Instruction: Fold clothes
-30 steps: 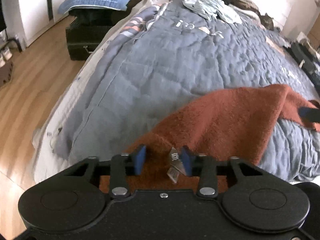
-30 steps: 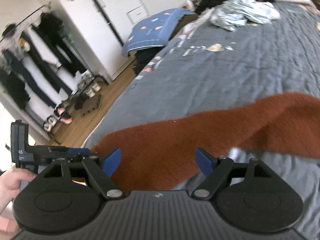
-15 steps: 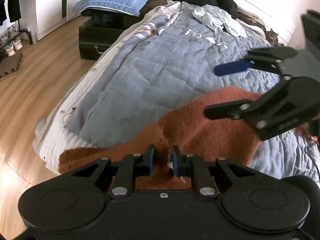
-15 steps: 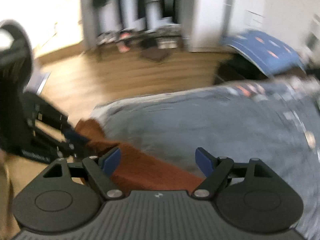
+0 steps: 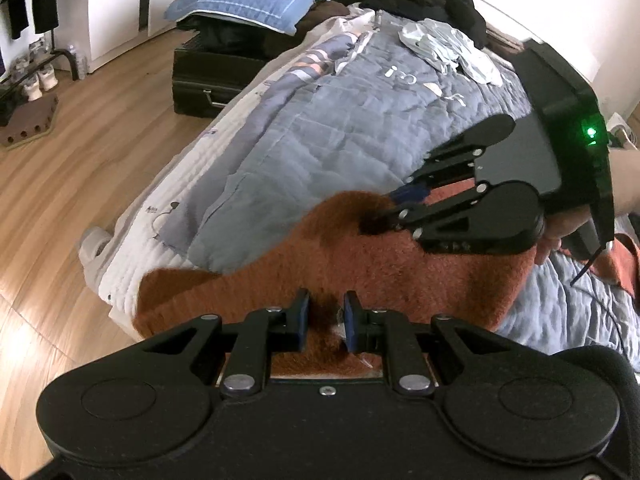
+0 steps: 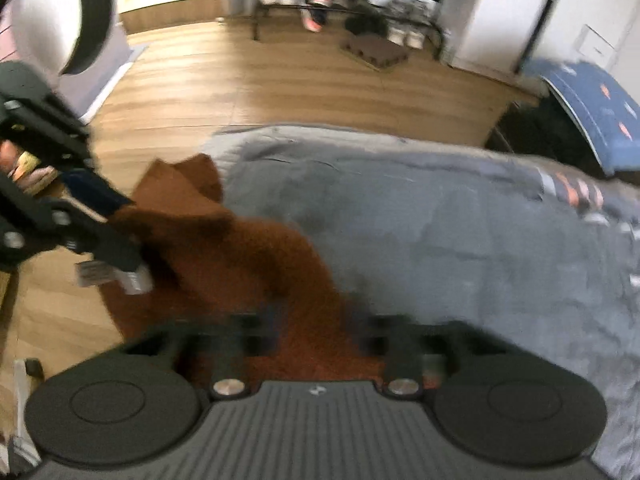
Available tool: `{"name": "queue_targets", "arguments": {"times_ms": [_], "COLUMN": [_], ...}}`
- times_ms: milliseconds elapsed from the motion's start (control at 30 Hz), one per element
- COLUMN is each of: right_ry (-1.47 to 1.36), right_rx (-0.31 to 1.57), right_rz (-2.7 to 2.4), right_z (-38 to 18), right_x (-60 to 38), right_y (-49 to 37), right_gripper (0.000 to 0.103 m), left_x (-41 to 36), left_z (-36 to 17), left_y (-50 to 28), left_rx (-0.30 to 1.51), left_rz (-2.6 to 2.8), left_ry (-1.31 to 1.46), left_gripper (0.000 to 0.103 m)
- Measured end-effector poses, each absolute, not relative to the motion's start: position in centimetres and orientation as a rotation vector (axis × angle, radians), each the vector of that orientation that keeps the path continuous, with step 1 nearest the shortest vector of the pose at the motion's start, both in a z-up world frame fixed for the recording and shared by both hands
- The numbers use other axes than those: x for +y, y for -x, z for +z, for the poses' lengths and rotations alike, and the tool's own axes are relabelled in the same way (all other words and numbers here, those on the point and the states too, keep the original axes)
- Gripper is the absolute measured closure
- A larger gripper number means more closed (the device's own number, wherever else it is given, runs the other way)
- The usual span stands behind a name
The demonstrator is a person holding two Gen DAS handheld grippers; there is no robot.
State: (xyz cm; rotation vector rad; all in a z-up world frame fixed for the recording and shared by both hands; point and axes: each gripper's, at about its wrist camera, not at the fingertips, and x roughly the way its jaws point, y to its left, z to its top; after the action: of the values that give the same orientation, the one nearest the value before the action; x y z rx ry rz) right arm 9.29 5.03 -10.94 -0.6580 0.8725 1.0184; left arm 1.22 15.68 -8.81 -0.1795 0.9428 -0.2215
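Left wrist view: left tool [image 5: 325, 316] pinching brown sweater [image 5: 360, 264] at the bed [image 5: 320, 152] edge. Right tool [image 5: 400, 204] nipping the sweater's far fold; closure blurred, cannot tell. Risk: fuzzy knit slipping free, sweater sliding floorward.

The left claw [image 5: 325, 322] is keeping its two blue pads [image 5: 301, 318] close together, with only a narrow gap between them. The right claw [image 5: 394, 206] is reaching in ahead of it and to its right, tips pointing leftward and nearly closed. A hand [image 5: 556, 232] is gripping the right claw's body from behind. In the right wrist view its own fingers are too blurred to judge.
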Motion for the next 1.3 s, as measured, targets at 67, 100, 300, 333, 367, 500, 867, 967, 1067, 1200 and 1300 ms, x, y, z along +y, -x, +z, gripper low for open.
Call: {"name": "queue_targets", "arguments": {"times_ms": [67,100,300,333,367,500,867,967,1067,1200,1300], "right_ry": [0.590,0.546,0.307,0.277,0.250,0.178,0.378,0.378,0.318,0.205,0.131], "right_rx": [0.873,0.867,0.728,0.697,0.667,0.587,1.047,1.084,1.051,0.968,0.885], "right_rz": [0.991,0.982,0.868,0.840,0.813,0.697,0.595,0.590,0.596,0.580,0.556], "right_z": [-10.3,-9.7,-2.3,-0.8,0.5,5.1,-7.9,-11.0,-10.5,-7.2,-4.6], "right_x": [3.9,3.2,-1.8,-2.7,-3.6,-7.0,-5.7,-5.8,-6.9,-10.5,-13.6], "right_y": [-9.8,-10.0,-12.3,-12.9,-13.5,-17.1,-23.7,-22.4,-21.2,-19.4,-17.8], "right_gripper": [0.093,0.093,0.094,0.094,0.094,0.094,0.092,0.089,0.078,0.046,0.043], "left_x": [16.0,16.1,16.6,16.8,17.0,17.6,19.0,20.5,20.7,17.6,15.3], "left_z": [-8.4,-8.0,-3.5,-2.5,-1.5,1.0,-10.5,-11.3,-10.9,-9.1,-7.7], "left_y": [-1.1,-1.0,-2.7,-3.6,-4.5,-8.4,-13.1,-11.5,-10.6,-10.1,-9.7], "left_rx": [0.928,0.915,0.741,0.694,0.648,0.514,0.881,0.880,0.861,0.833,0.811], "left_rz": [-0.218,-0.220,-0.215,-0.208,-0.201,-0.183,-0.005,0.009,-0.006,-0.085,-0.144], "left_ry": [0.184,0.185,0.204,0.220,0.235,0.336,0.410,0.415,0.400,0.348,0.309], "left_gripper": [0.085,0.087,0.087,0.087,0.087,0.087,0.077,0.064,0.054,0.054,0.054]}}
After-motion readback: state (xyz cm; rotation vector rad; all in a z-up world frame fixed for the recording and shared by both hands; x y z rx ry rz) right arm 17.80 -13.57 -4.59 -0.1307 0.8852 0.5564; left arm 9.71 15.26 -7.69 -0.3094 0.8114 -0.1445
